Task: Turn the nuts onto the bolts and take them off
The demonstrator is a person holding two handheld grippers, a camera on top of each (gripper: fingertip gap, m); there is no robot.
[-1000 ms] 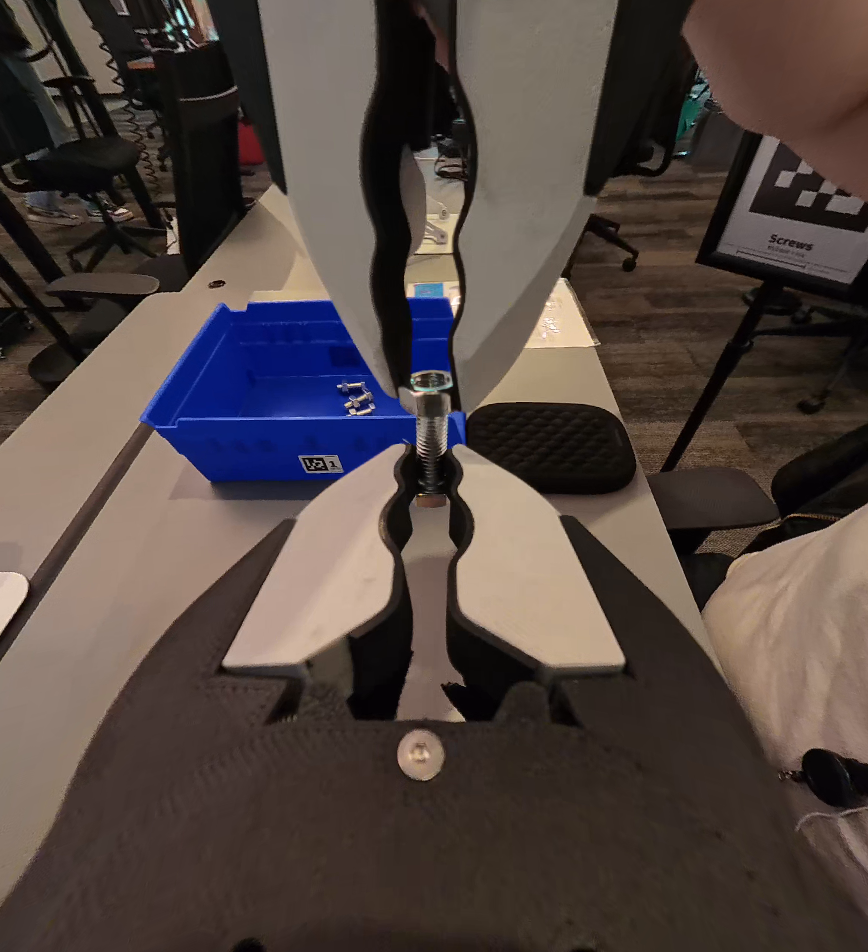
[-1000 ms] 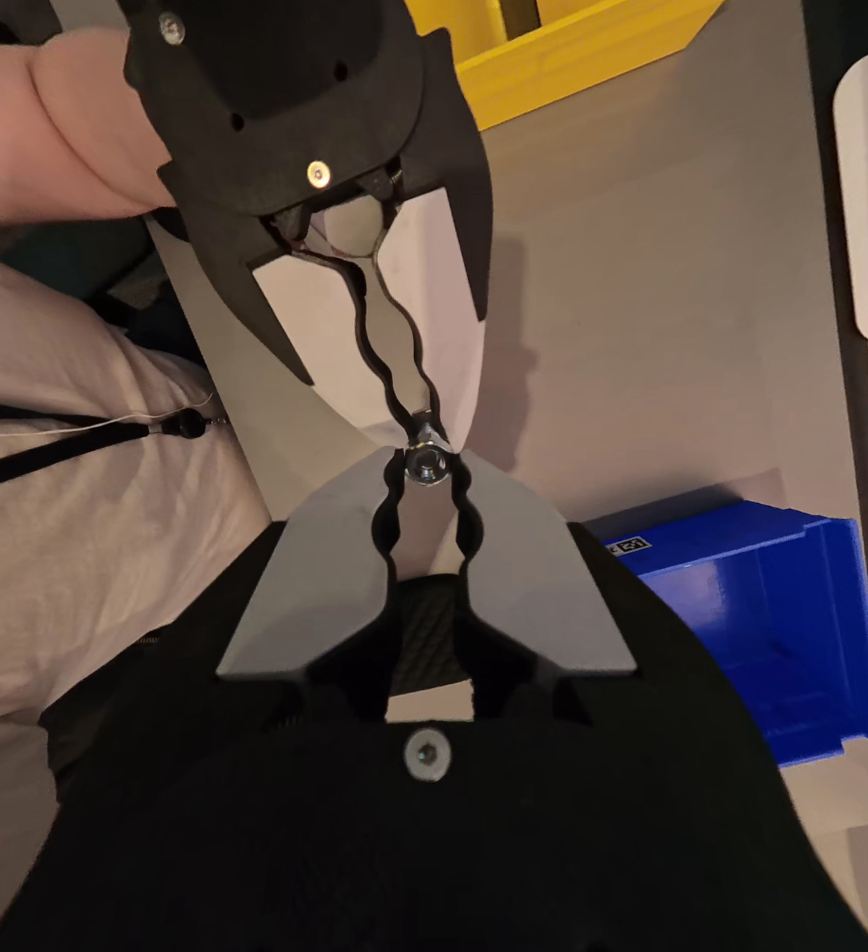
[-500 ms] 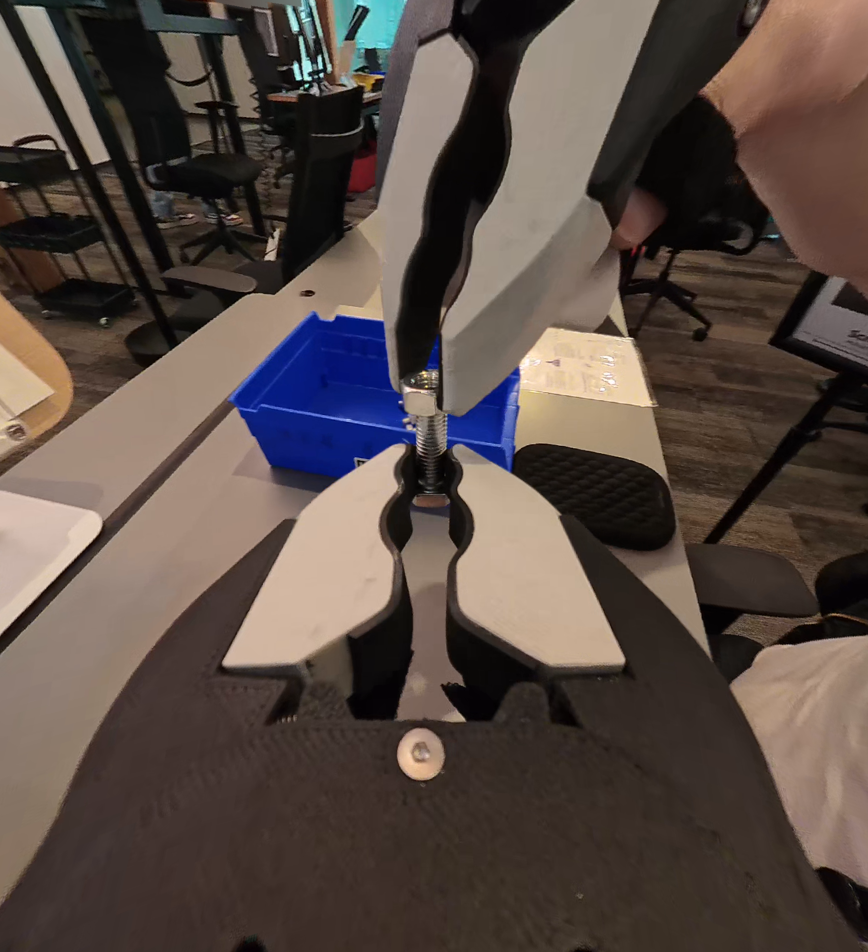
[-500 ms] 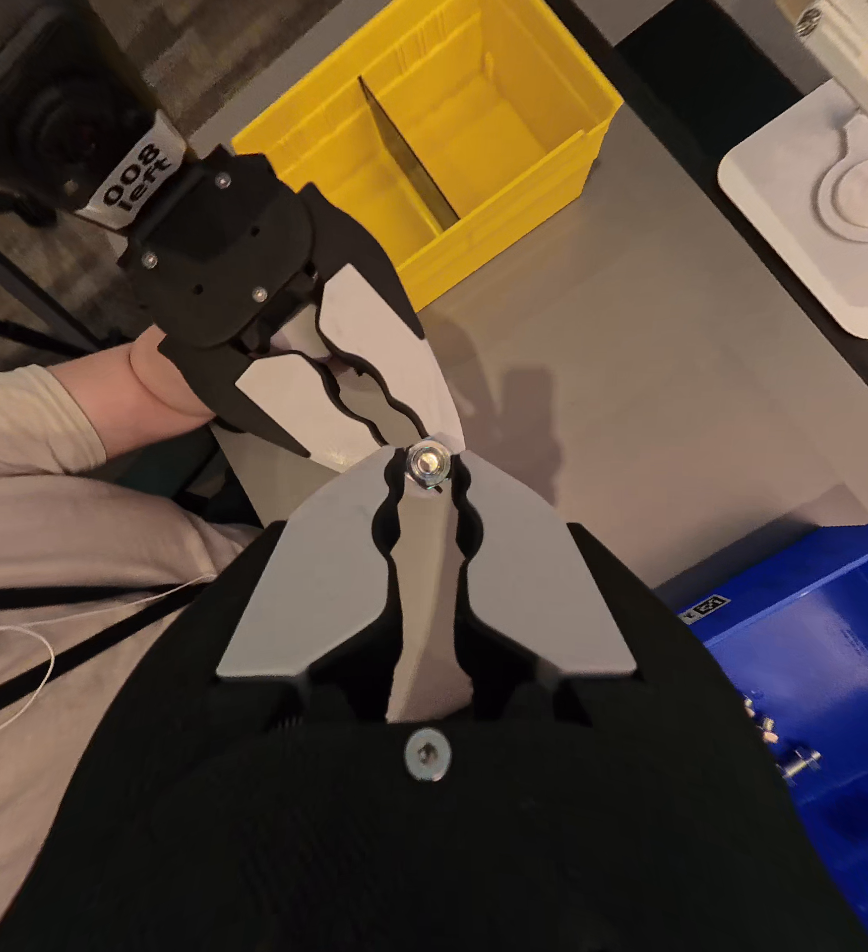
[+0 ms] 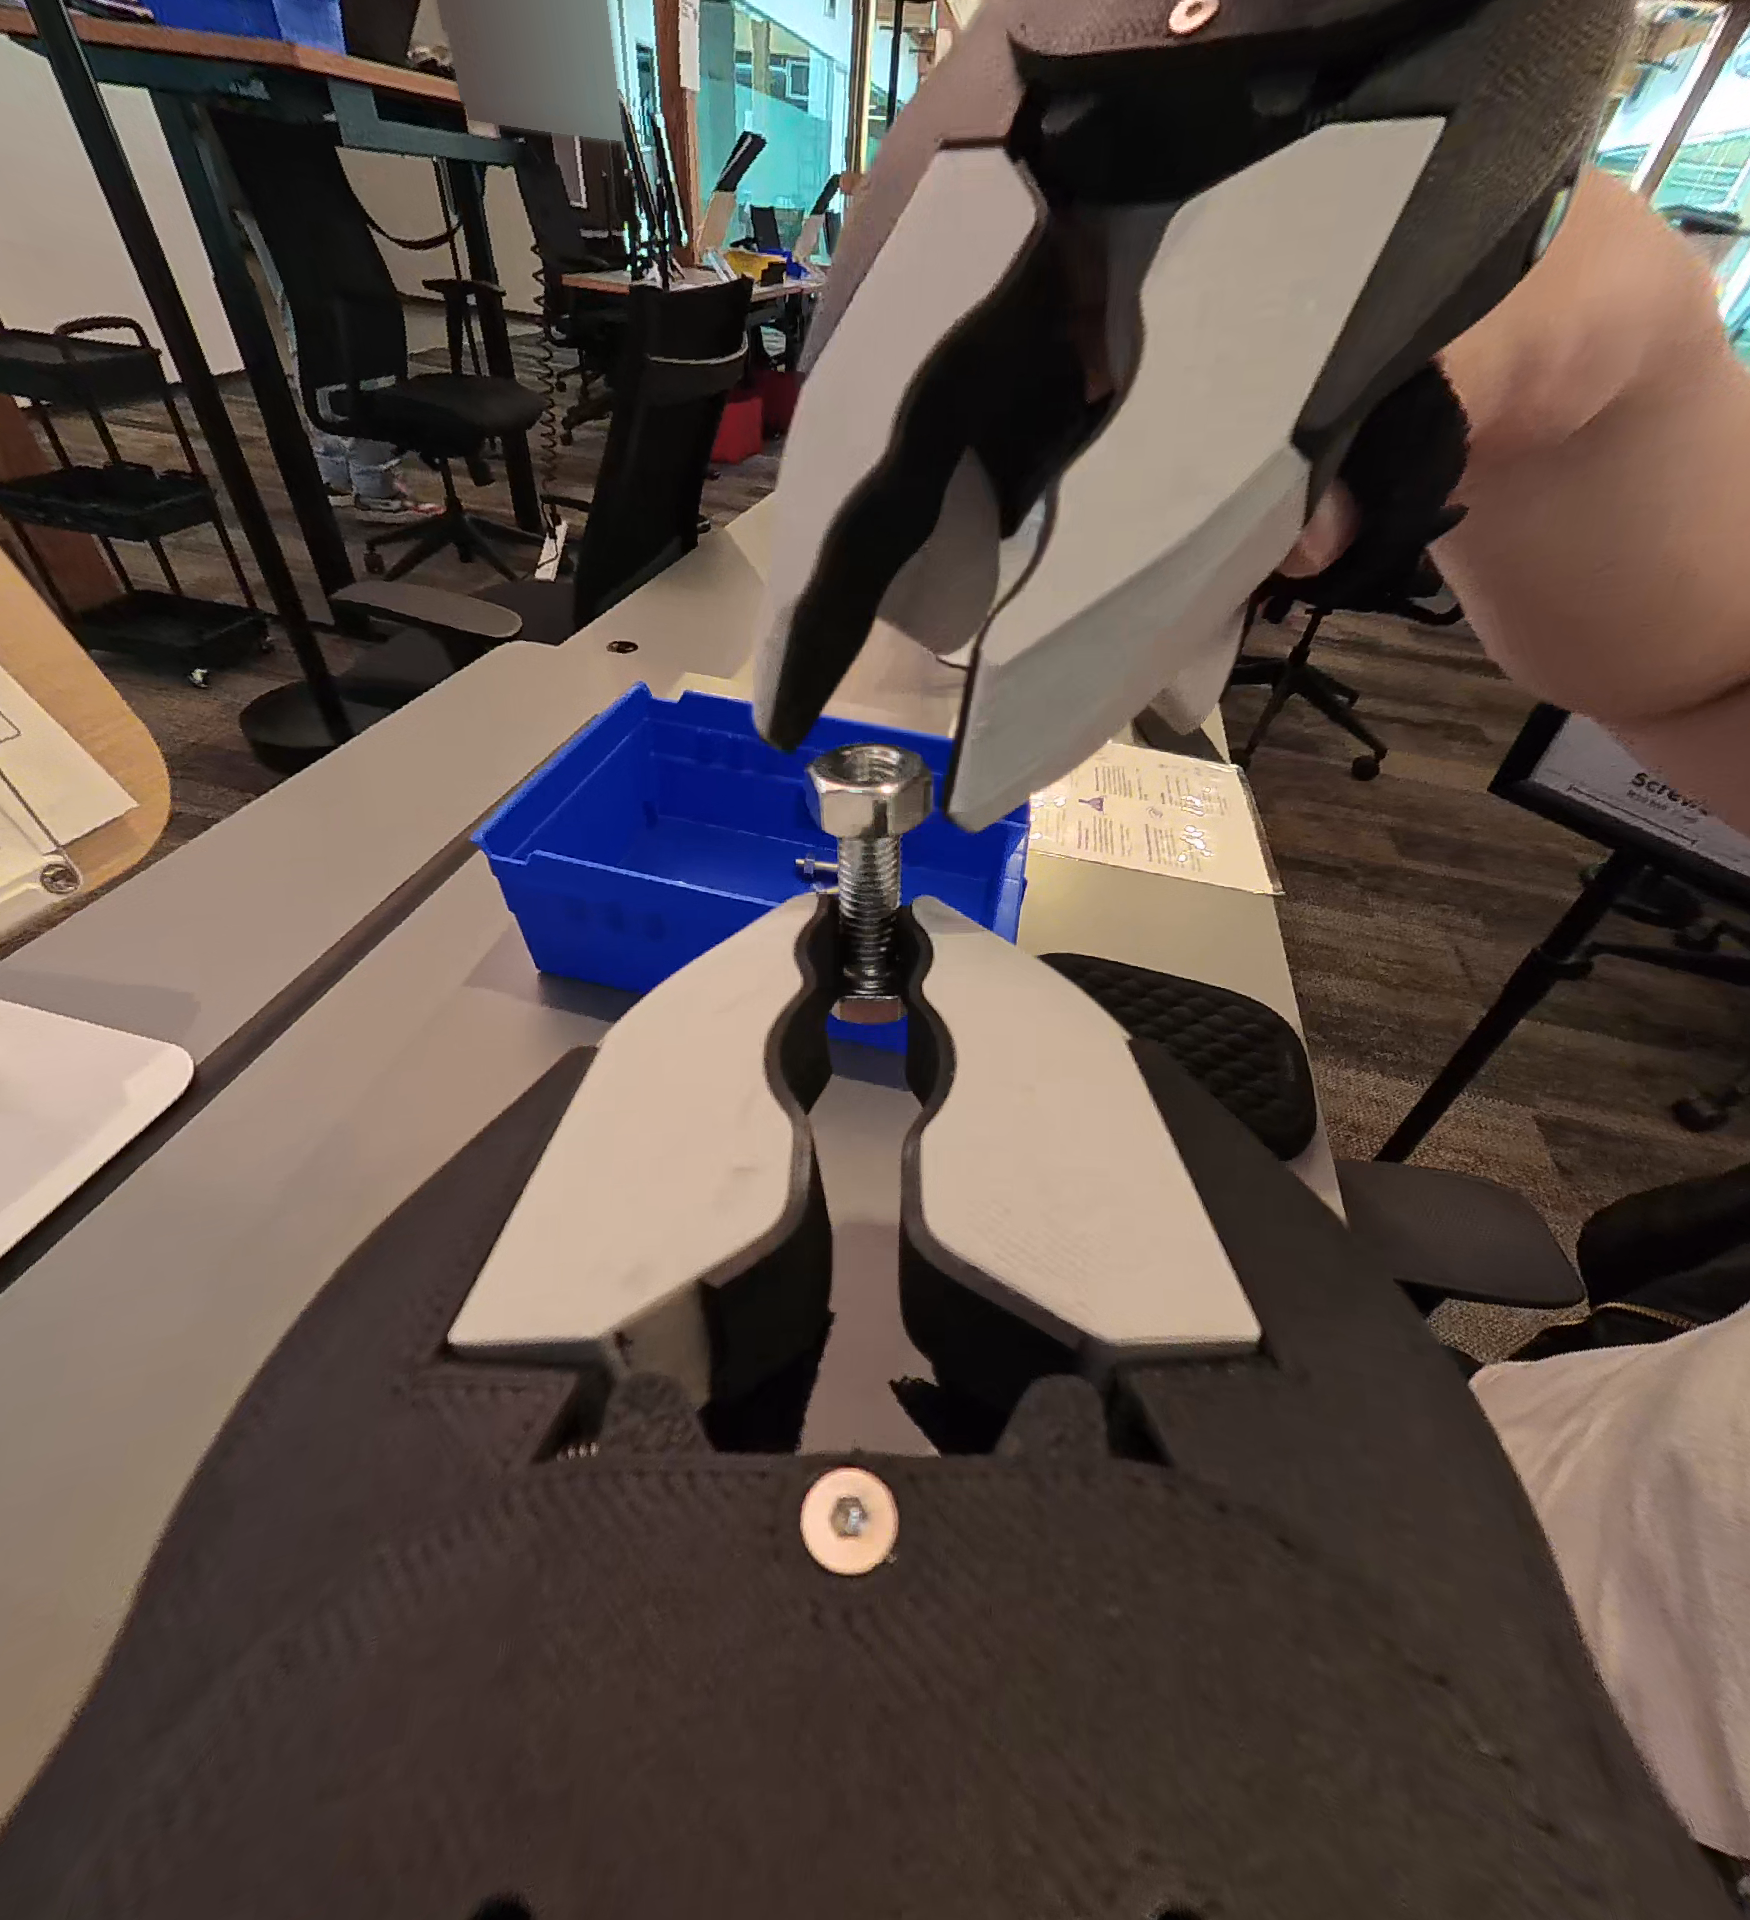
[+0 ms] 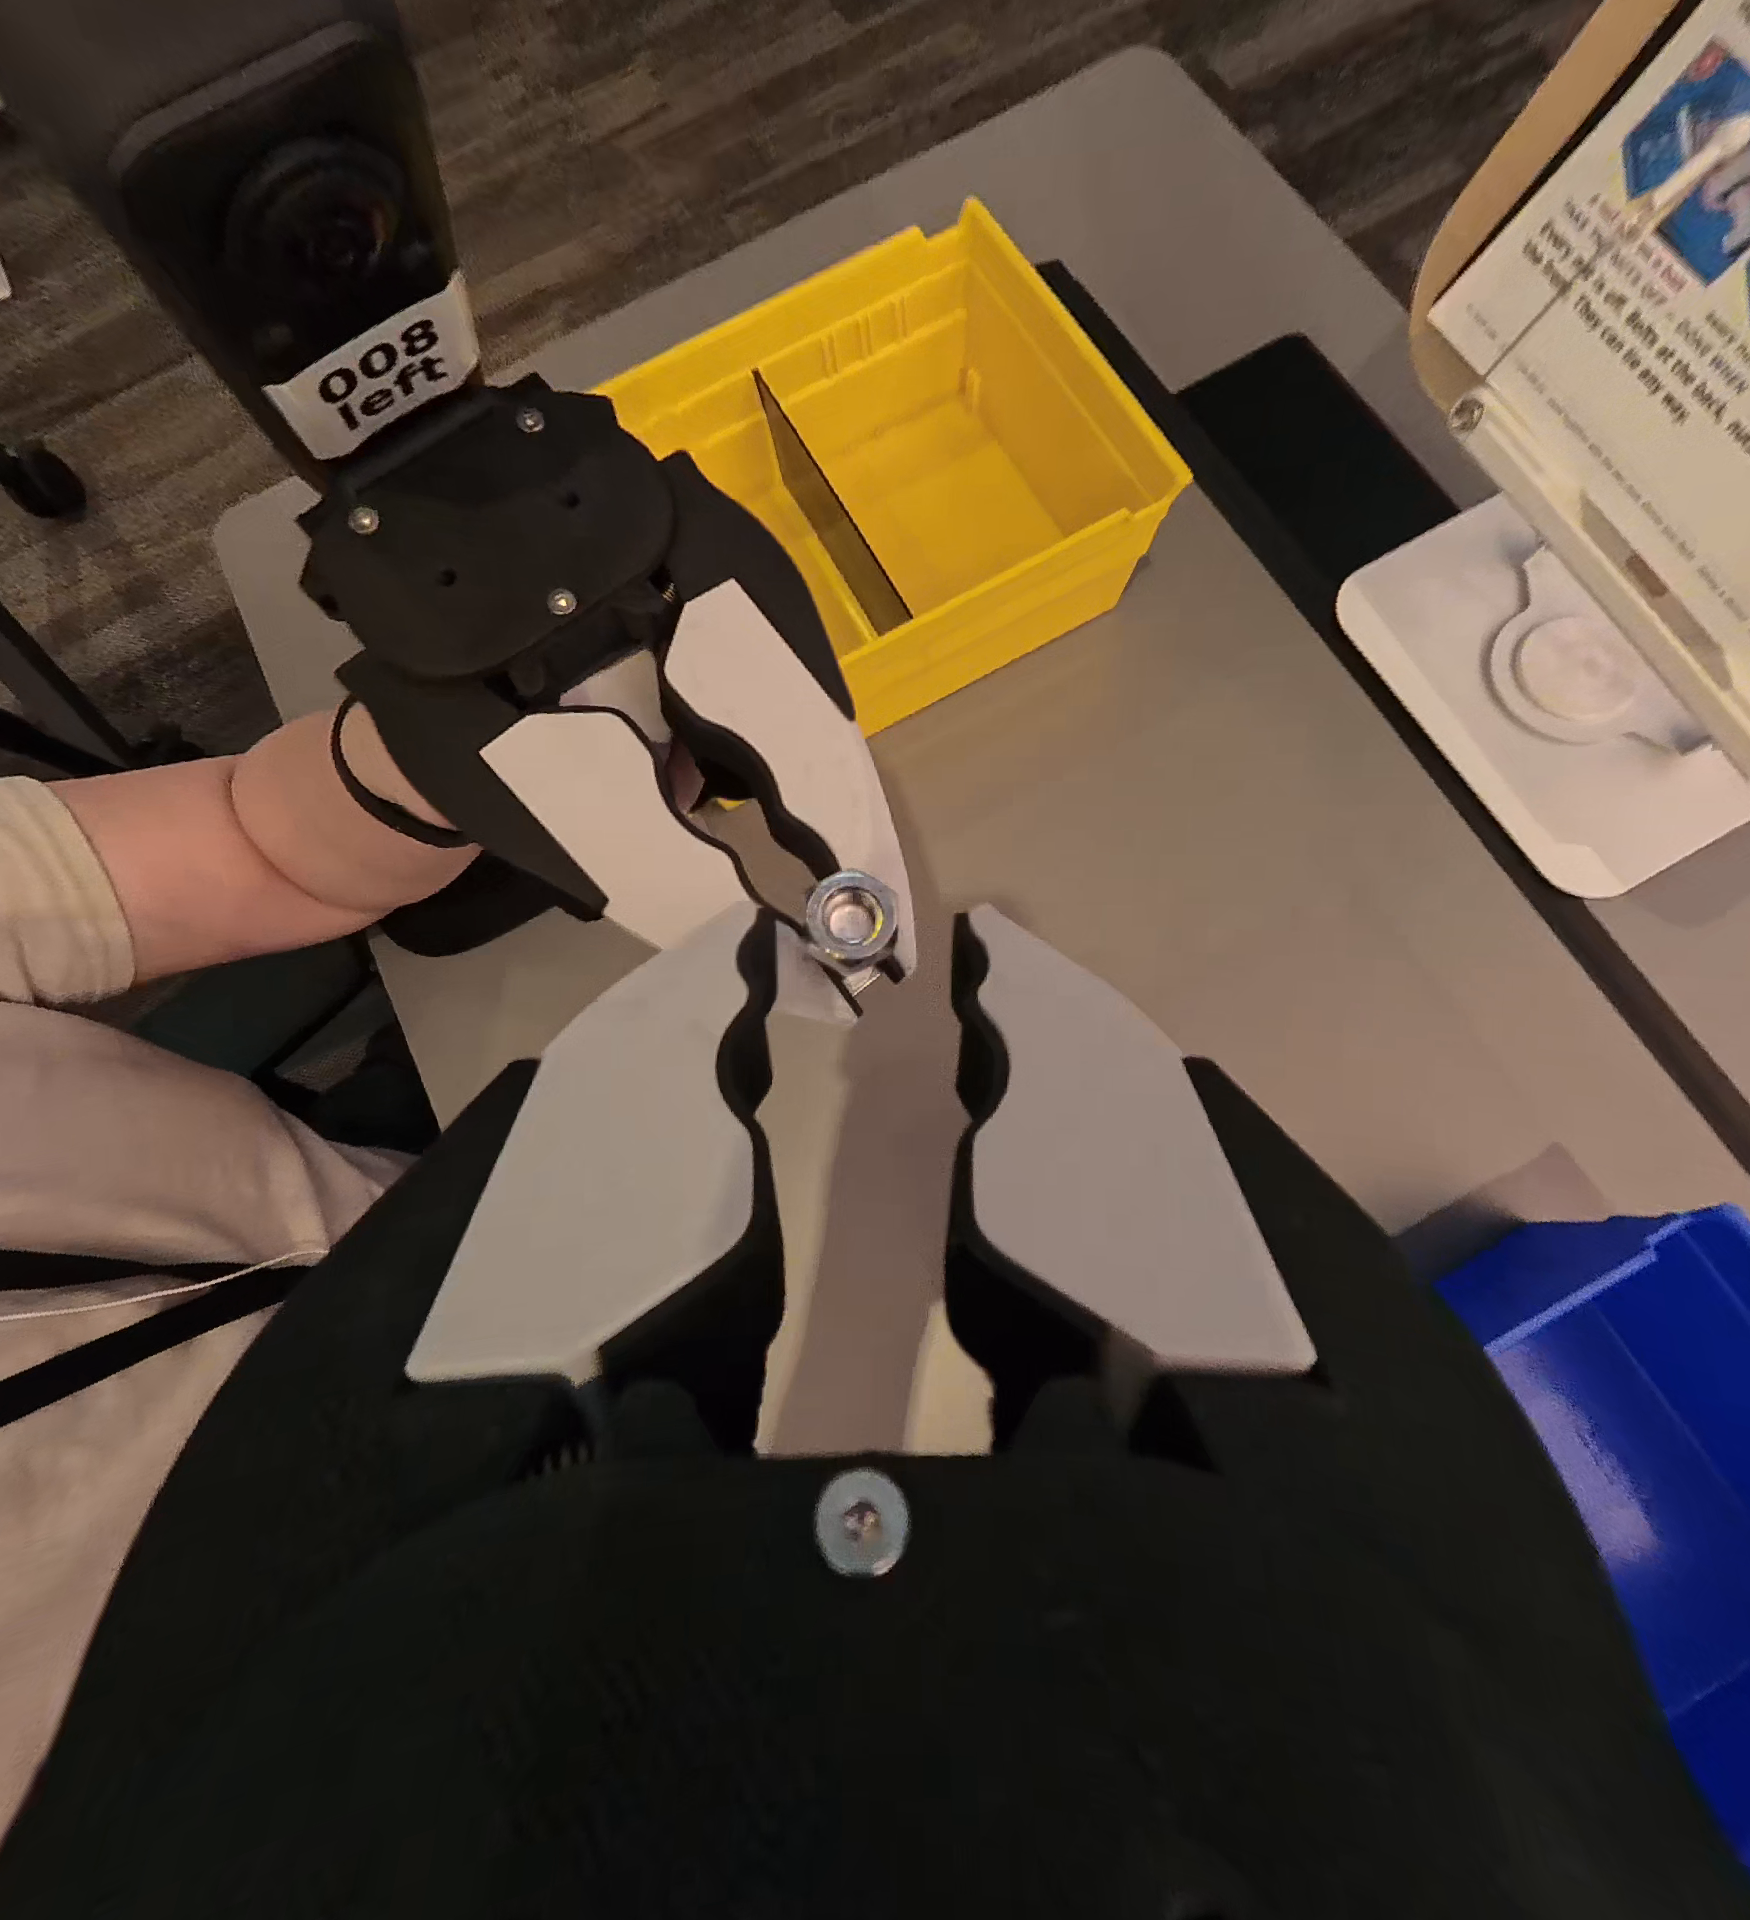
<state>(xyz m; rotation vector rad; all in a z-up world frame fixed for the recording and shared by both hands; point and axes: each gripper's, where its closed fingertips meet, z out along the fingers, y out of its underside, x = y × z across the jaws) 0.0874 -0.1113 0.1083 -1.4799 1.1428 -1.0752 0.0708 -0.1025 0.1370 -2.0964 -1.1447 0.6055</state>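
Observation:
My left gripper [image 5: 866, 912] is shut on a steel bolt [image 5: 863, 896] and holds it upright by its head end. A hex nut [image 5: 869, 793] sits at the top of the bolt's thread. My right gripper [image 5: 881, 767] hangs just above the nut, open, with a fingertip on each side and not touching it. In the right wrist view I look down on the nut [image 6: 850, 918], which lies between the right gripper's [image 6: 863, 927] open fingers. The left gripper [image 6: 876, 961] reaches in from the upper left.
A blue bin [image 5: 642, 873] with a few small bolts [image 5: 811, 864] stands behind the bolt; it also shows in the right wrist view [image 6: 1681, 1455]. A divided yellow bin [image 6: 954, 499], a white stand base [image 6: 1536, 707], a black pad [image 5: 1214, 1049] and a paper sheet [image 5: 1151, 821] lie on the grey table.
My right gripper was shut on the nut; it has opened and let go, and the nut stays on the bolt. Both cameras have tilted, and the left gripper still holds the bolt.

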